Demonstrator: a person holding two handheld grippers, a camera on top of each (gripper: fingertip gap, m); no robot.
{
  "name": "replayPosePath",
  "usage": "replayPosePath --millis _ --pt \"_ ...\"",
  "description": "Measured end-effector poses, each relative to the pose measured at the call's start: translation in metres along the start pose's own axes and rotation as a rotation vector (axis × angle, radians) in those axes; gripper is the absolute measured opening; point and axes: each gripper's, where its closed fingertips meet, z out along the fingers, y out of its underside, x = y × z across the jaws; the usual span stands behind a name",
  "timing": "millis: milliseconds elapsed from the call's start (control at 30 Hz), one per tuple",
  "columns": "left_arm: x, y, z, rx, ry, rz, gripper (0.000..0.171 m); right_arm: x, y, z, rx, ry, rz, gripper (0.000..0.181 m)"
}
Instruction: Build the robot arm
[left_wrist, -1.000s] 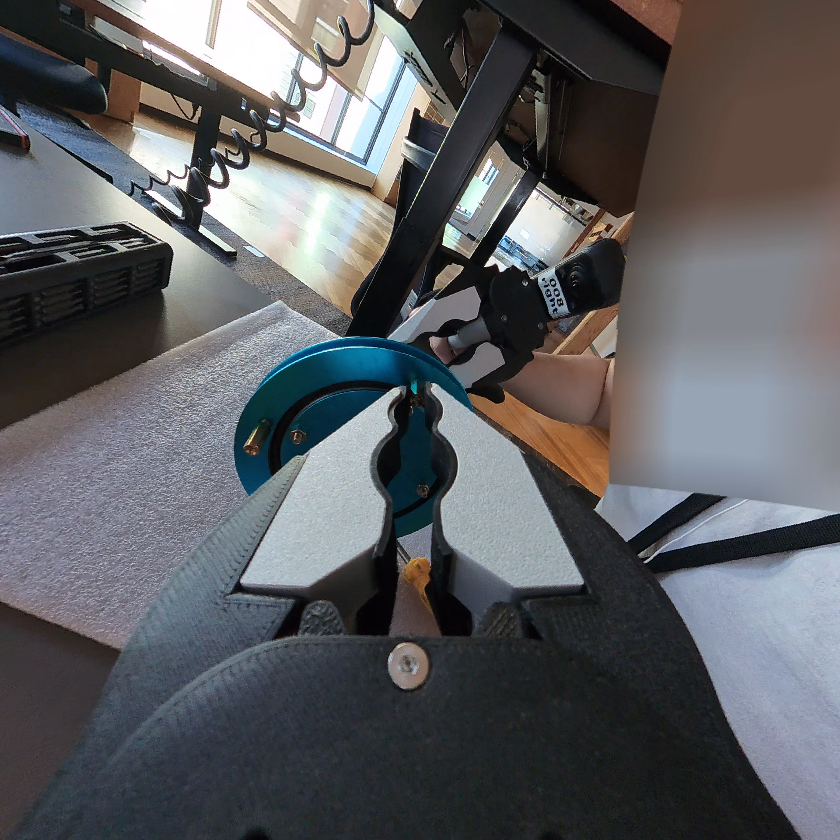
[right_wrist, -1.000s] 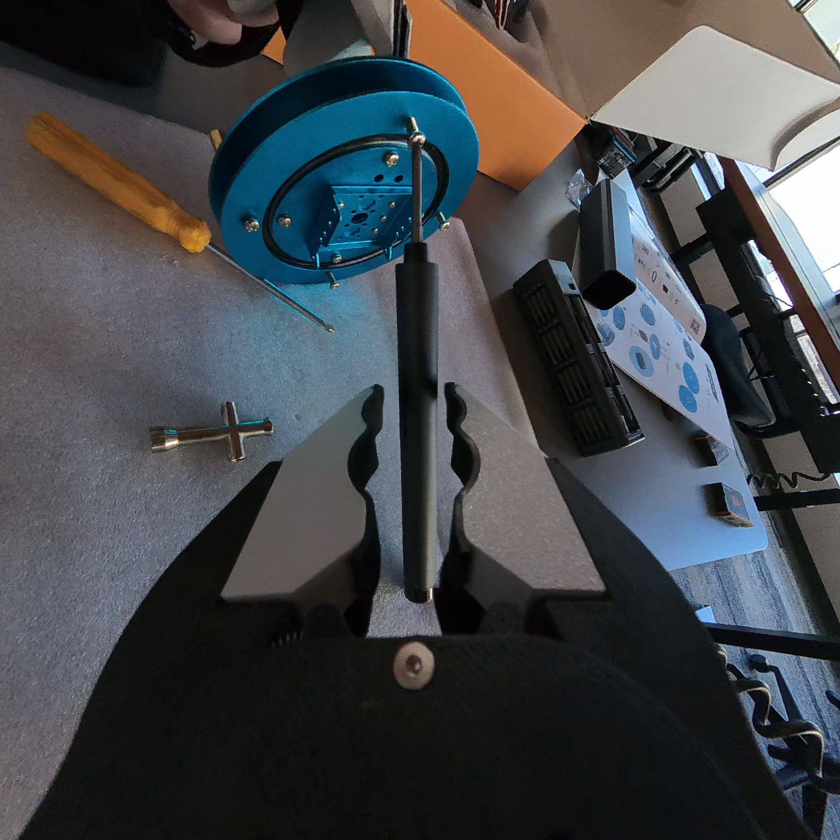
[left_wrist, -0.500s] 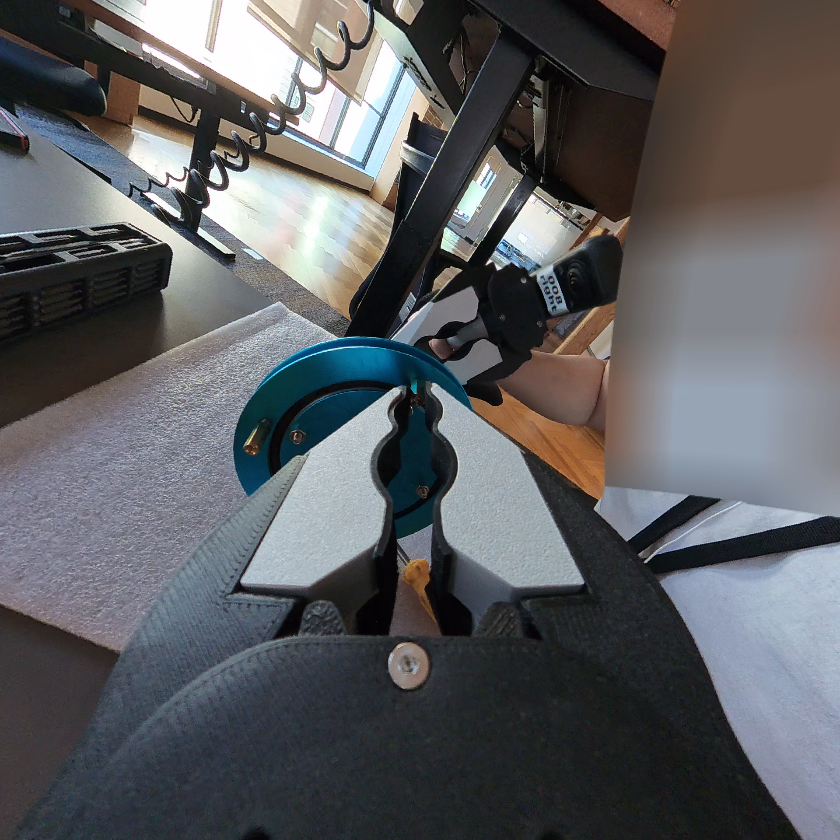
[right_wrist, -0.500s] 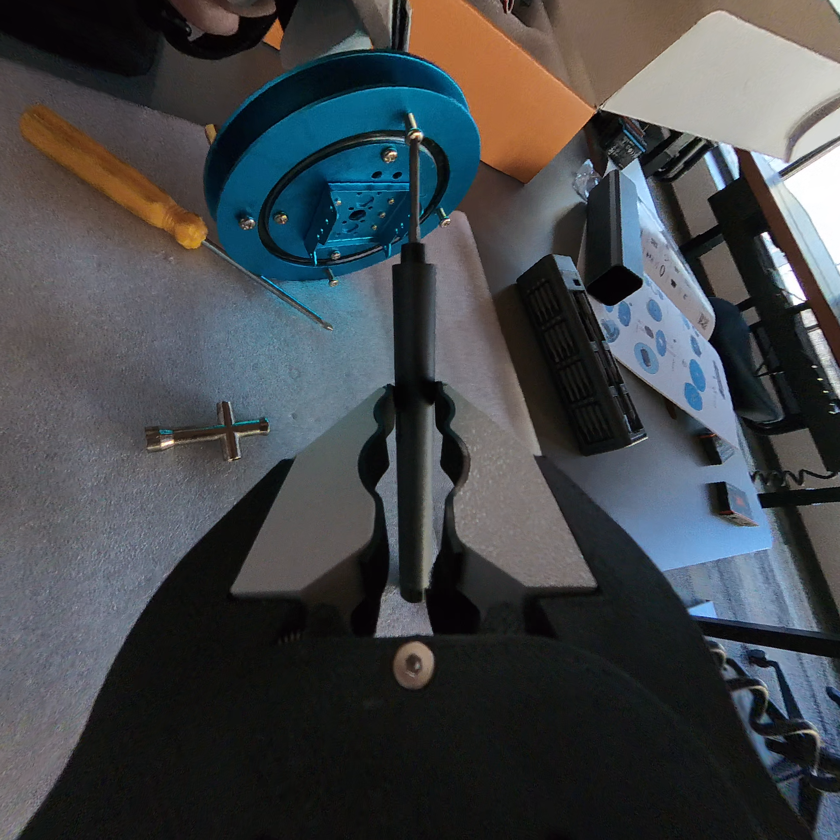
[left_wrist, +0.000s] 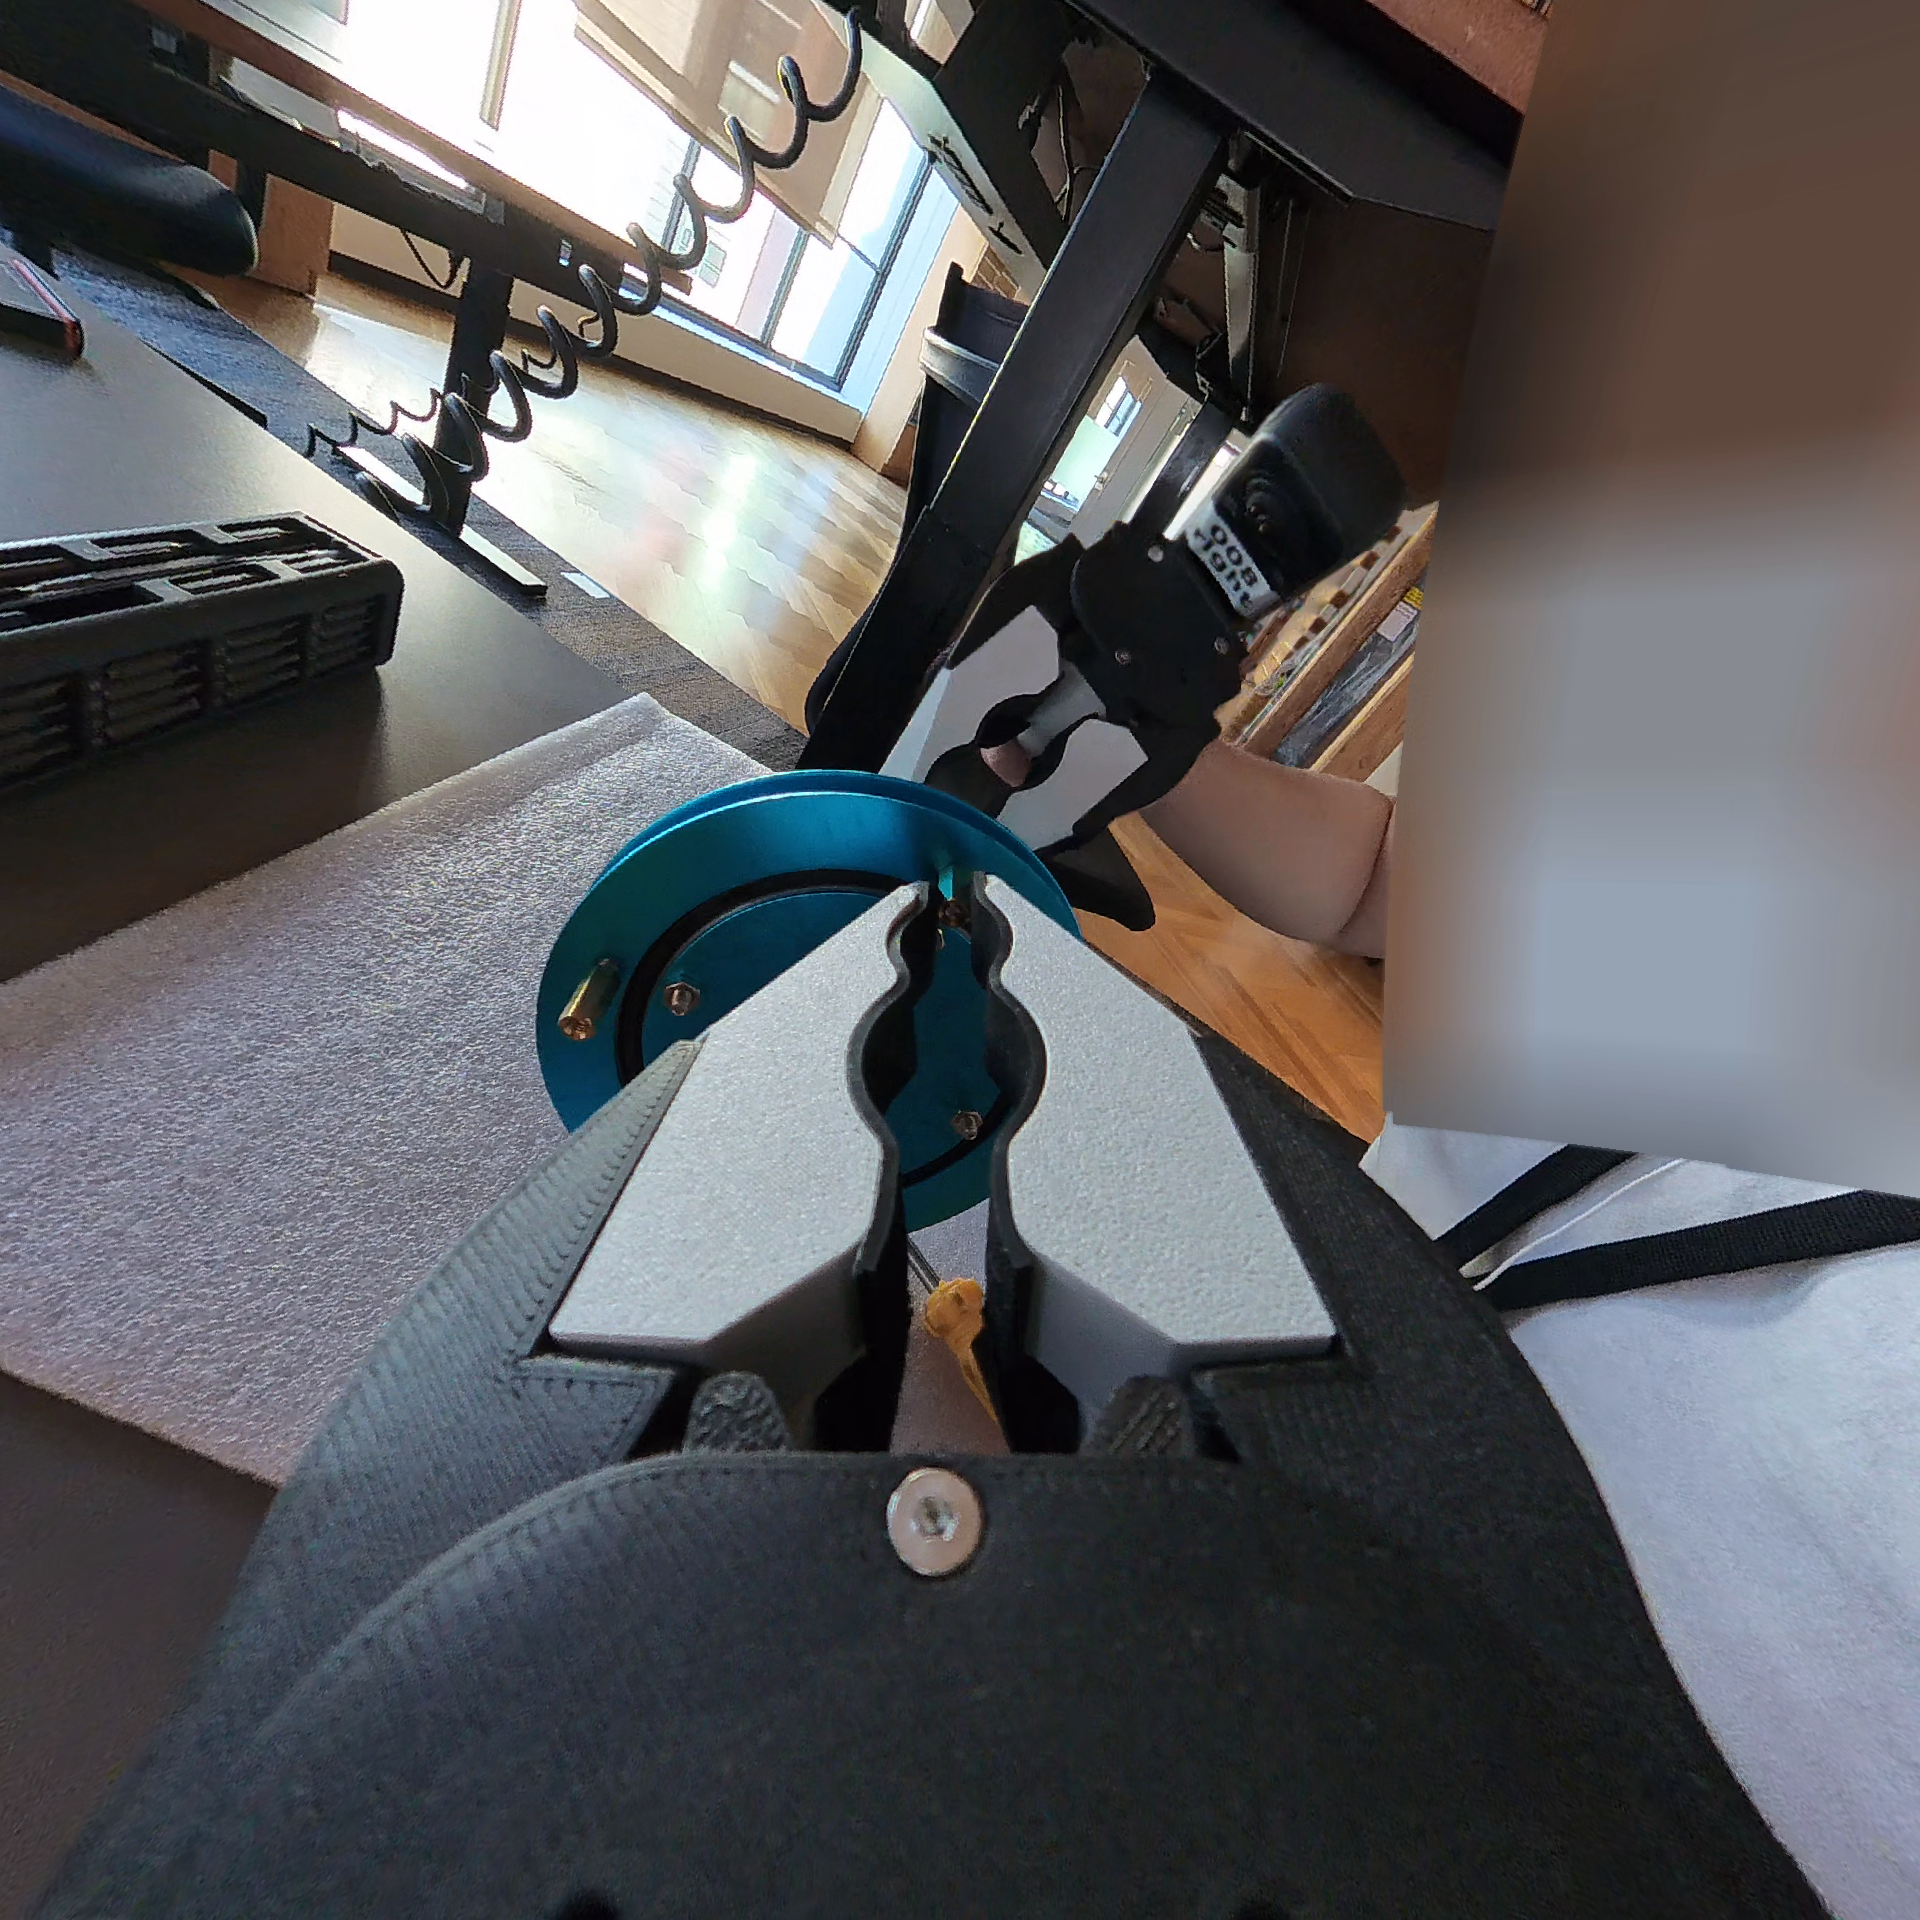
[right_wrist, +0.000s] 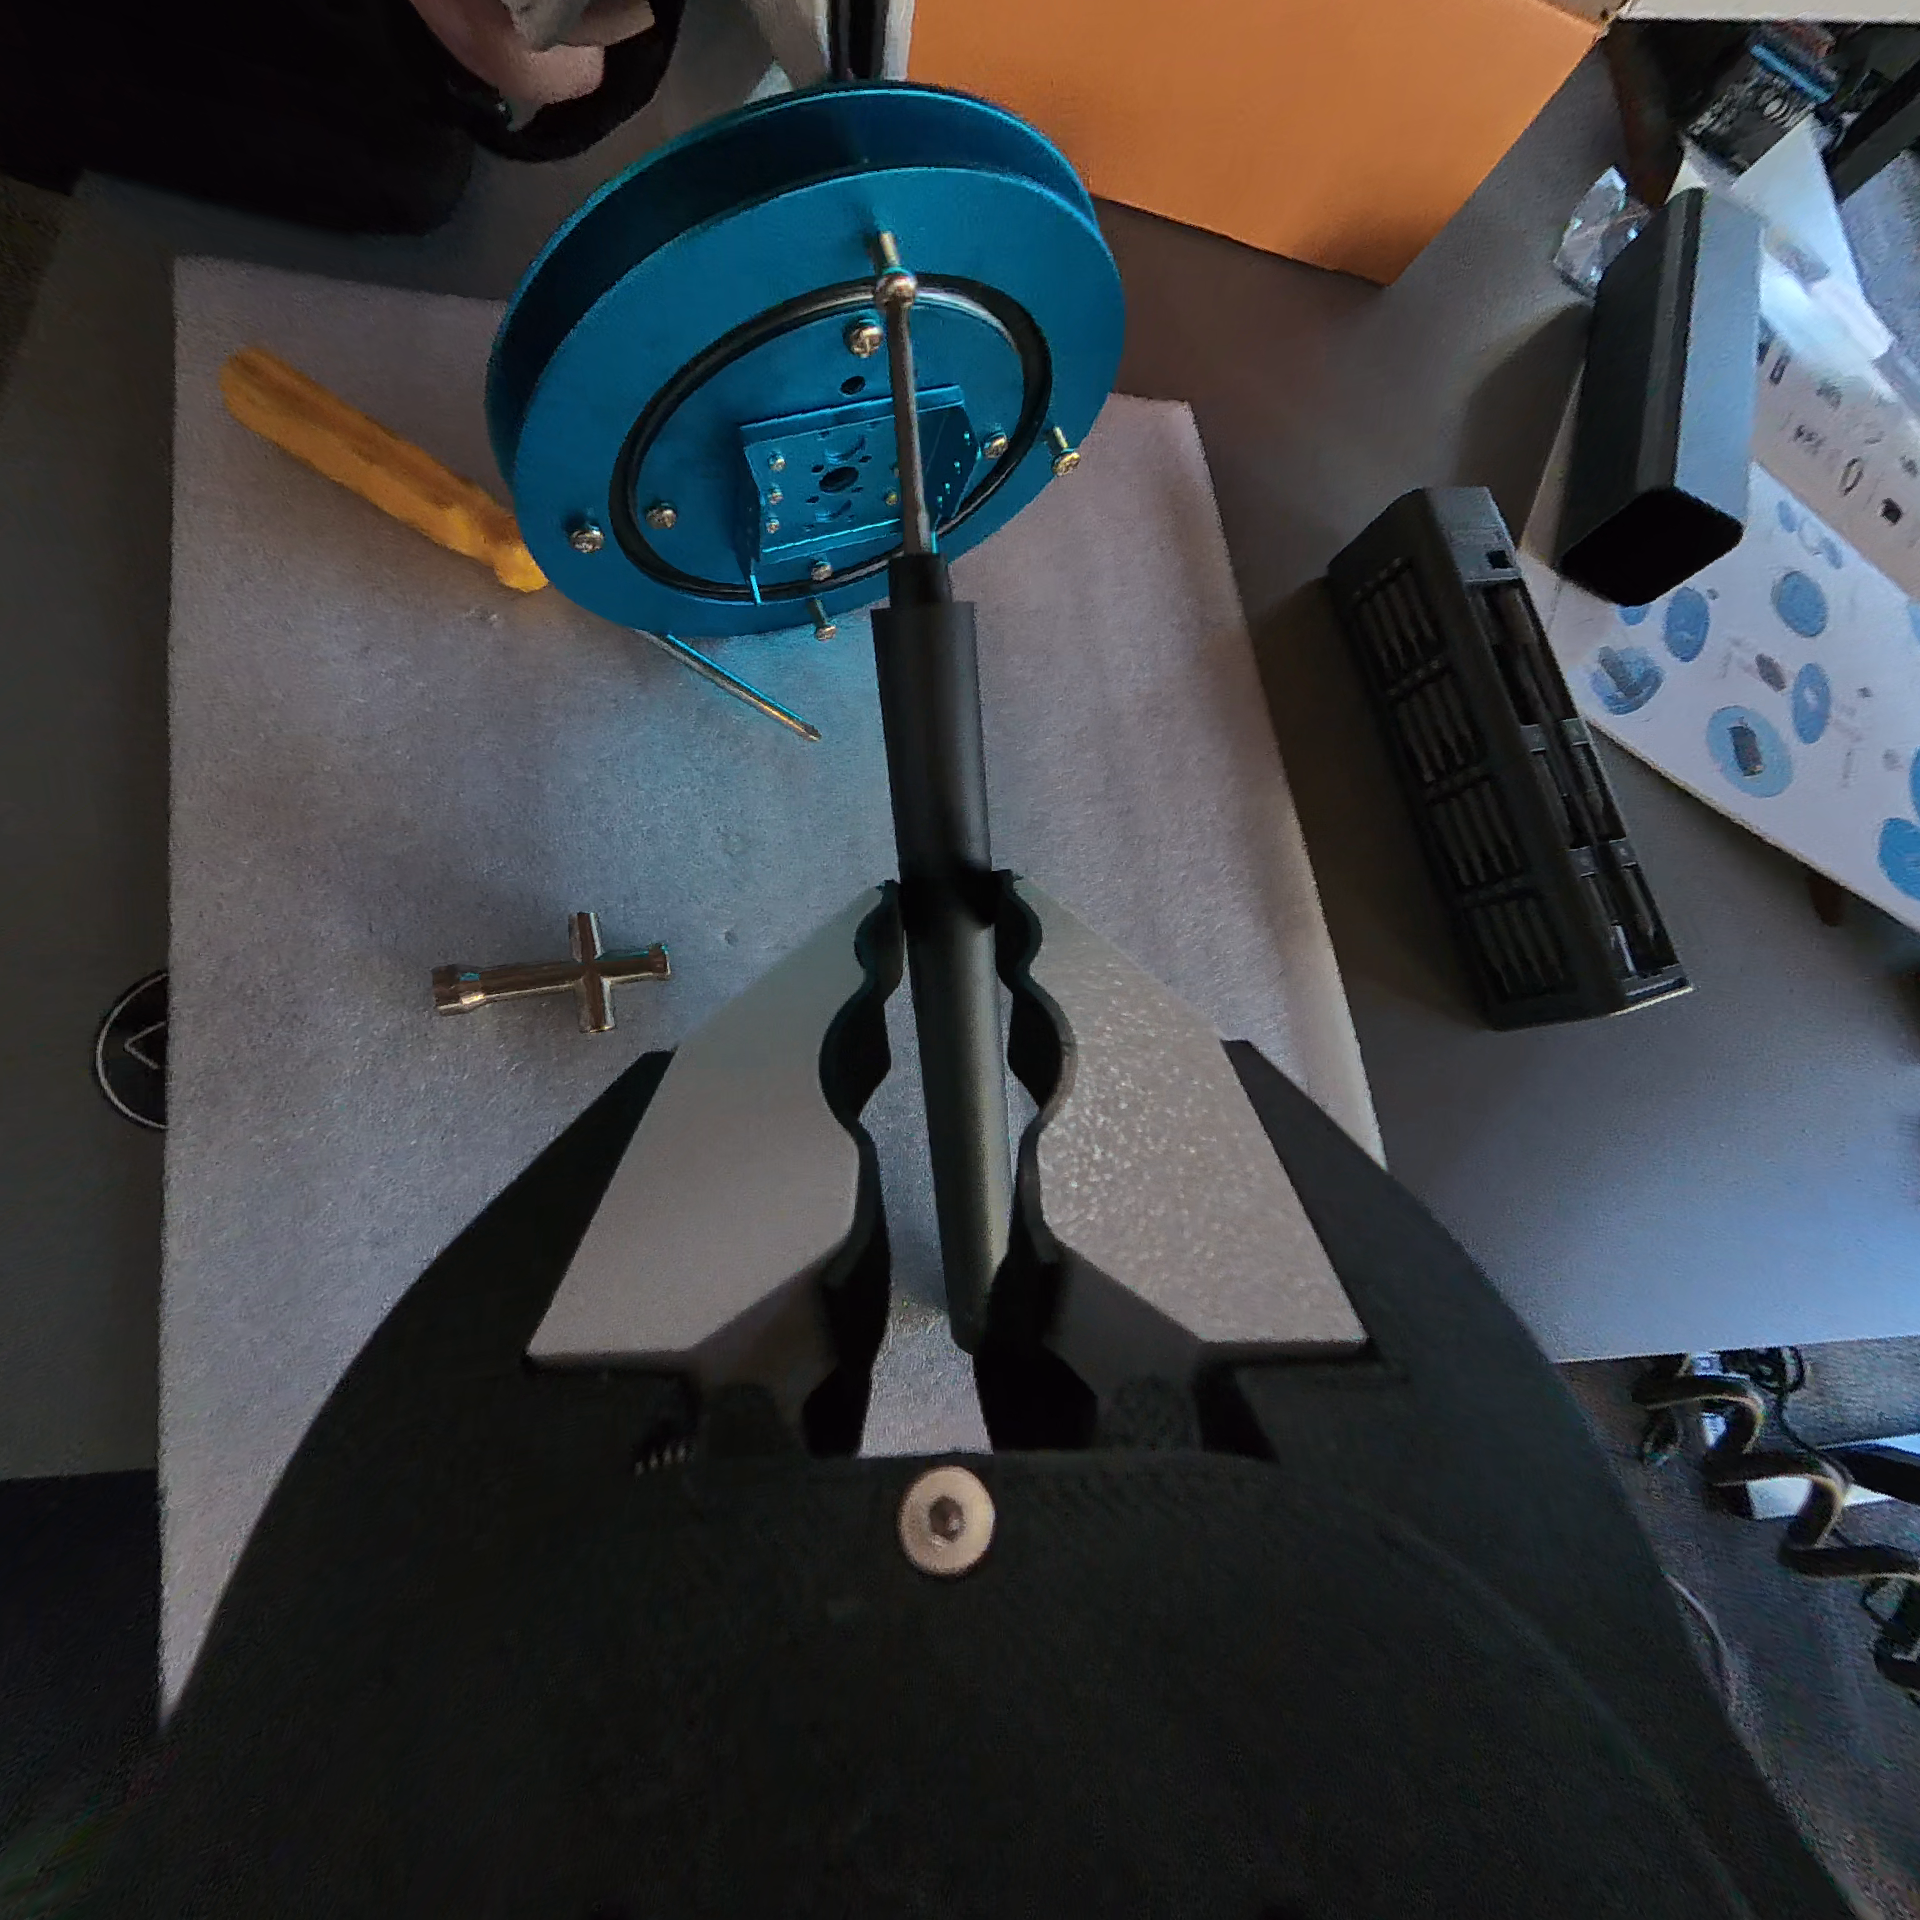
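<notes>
While my left gripper clamps the blue wheel upright, my right gripper's fingers pinch the black screwdriver, tip on a rim screw.

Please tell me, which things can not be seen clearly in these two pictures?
- Left wrist view: the left gripper fingers cover much of the blue wheel.
- Right wrist view: the wheel hides the yellow screwdriver where handle meets shaft.
- Right wrist view: bits in the black case are too small.
</notes>
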Motion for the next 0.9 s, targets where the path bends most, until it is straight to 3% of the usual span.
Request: replayPosePath --millis 300,567,900 --pt "0.000 0.000 0.000 0.001 -0.002 0.002 0.004 0.000 0.000 0.000 -0.046 0.007 -0.038 0.015" --pt "0.002 0.001 0.000 -0.002 0.008 0.005 0.004 0.014 -0.001 -0.003 -0.136 0.255 -0.256 0.015" --pt "0.002 0.001 -0.001 0.002 0.002 0.007 0.004 0.020 -0.006 -0.014 -0.219 0.370 -0.358 0.016"
